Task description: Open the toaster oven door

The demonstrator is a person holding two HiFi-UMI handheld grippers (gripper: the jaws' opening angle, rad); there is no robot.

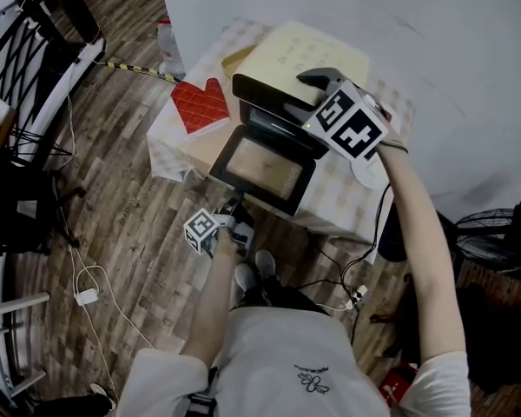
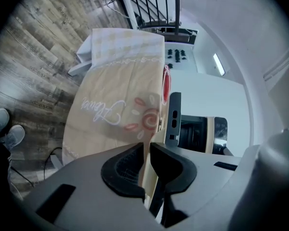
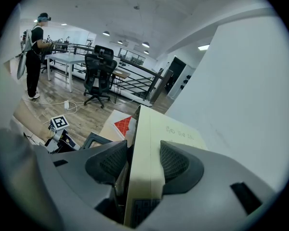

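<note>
A cream toaster oven (image 1: 306, 52) stands on a table with a checked cloth (image 1: 347, 194). Its glass door (image 1: 265, 165) hangs fully open, lying flat towards me. My left gripper (image 1: 232, 208) is at the door's front edge, its jaws shut on the thin cream handle strip (image 2: 145, 150). The door's outer face (image 2: 115, 114) fills the left gripper view, with the oven cavity (image 2: 195, 134) beyond. Up at the oven's top right, my right gripper (image 1: 306, 98) has its pads clamped across the cream edge of the body (image 3: 144, 143).
A red quilted oven mitt (image 1: 201, 105) lies on the table left of the oven. Cables and a plug (image 1: 87, 295) trail over the wood floor. A fan (image 1: 495, 233) stands at the right. Another person (image 3: 36, 57) and an office chair (image 3: 100, 73) are far off.
</note>
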